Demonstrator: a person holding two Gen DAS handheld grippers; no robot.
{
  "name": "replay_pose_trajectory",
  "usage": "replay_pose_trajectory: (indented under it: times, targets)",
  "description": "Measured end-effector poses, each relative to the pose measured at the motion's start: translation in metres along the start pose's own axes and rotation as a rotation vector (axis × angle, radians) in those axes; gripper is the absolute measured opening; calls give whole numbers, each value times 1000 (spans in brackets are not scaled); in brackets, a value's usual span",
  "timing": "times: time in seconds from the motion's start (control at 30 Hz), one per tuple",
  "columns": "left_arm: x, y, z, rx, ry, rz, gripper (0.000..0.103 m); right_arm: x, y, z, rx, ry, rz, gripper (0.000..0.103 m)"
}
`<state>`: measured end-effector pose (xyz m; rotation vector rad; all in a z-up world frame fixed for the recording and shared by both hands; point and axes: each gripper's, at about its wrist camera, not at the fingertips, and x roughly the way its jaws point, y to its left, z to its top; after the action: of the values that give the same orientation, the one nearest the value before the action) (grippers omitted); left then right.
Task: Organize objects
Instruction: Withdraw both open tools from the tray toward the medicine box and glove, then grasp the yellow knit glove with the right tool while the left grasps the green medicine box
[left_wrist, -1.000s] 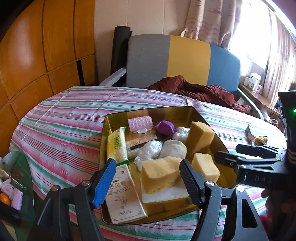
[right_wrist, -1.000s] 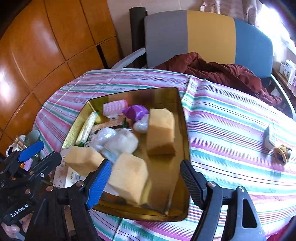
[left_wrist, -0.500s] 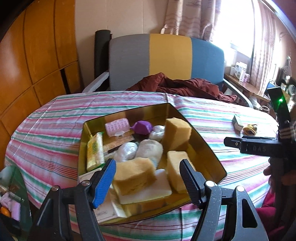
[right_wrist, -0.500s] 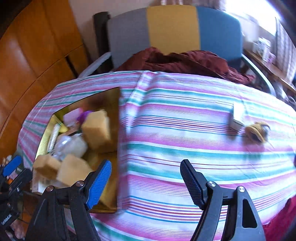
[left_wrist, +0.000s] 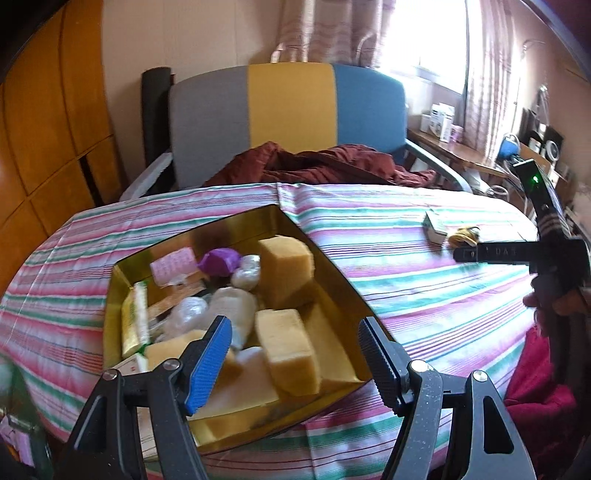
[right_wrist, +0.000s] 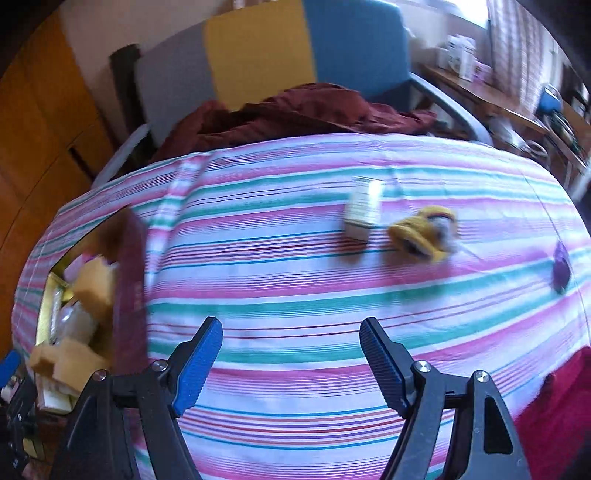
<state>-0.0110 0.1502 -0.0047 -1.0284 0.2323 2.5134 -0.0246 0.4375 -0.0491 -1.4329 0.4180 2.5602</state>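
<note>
A gold tray (left_wrist: 334, 266) on the striped tablecloth holds yellow sponge blocks (left_wrist: 286, 267), a purple wrapped piece (left_wrist: 218, 260), a pink item, white plastic bundles and small boxes. My left gripper (left_wrist: 295, 363) is open and empty above the tray's near edge. My right gripper (right_wrist: 291, 360) is open and empty over bare cloth; it shows at the right of the left wrist view (left_wrist: 491, 254). A small white box (right_wrist: 364, 212), a yellow fabric item (right_wrist: 424, 234) and a small purple item (right_wrist: 561, 266) lie ahead of it. The tray (right_wrist: 127, 280) is at its left.
A grey, yellow and blue chair (left_wrist: 288, 114) with a dark red cloth (left_wrist: 317, 166) stands behind the table. Wooden panels (left_wrist: 48, 122) are at the left. A cluttered side table (left_wrist: 476, 151) is at the back right. Red fabric (right_wrist: 554, 402) lies at the near right edge.
My right gripper has swung right, away from the tray and toward the white box and yellow item. My left gripper has turned slightly right over the tray. Both stayed open.
</note>
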Motion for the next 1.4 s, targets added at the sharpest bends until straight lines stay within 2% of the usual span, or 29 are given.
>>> replay_pose_trajectory:
  times: [0.33,0.5,0.6,0.77,0.93,0.97,1.03,1.07,1.17,1.4]
  targets:
    - [17,-26,7,41,29,-64,72,4,-95,22,203,6,-96,78]
    - [26,-39,11,64,43,-90,72,17,-117,40,252,-4,-124,78]
    - [31,-44,13,72,54,-106,72,29,-108,54,141,5,-147,79]
    - [43,-49,17,72,77,-121,72,53,-85,69,-134,38,-229,83]
    - [50,-58,27,78,84,-148,72,85,-82,76,-225,100,-271,83]
    - [52,-62,29,83,84,-155,72,91,-84,76,-229,111,-268,82]
    - [55,-68,33,90,85,-166,72,96,-89,75,-206,122,-230,61]
    - [57,-72,35,94,87,-171,72,94,-91,74,-197,109,-235,57]
    - [65,-84,41,102,97,-188,72,80,-103,72,-129,79,-187,52]
    - [90,-118,58,112,138,-217,72,53,-140,61,47,10,-187,52]
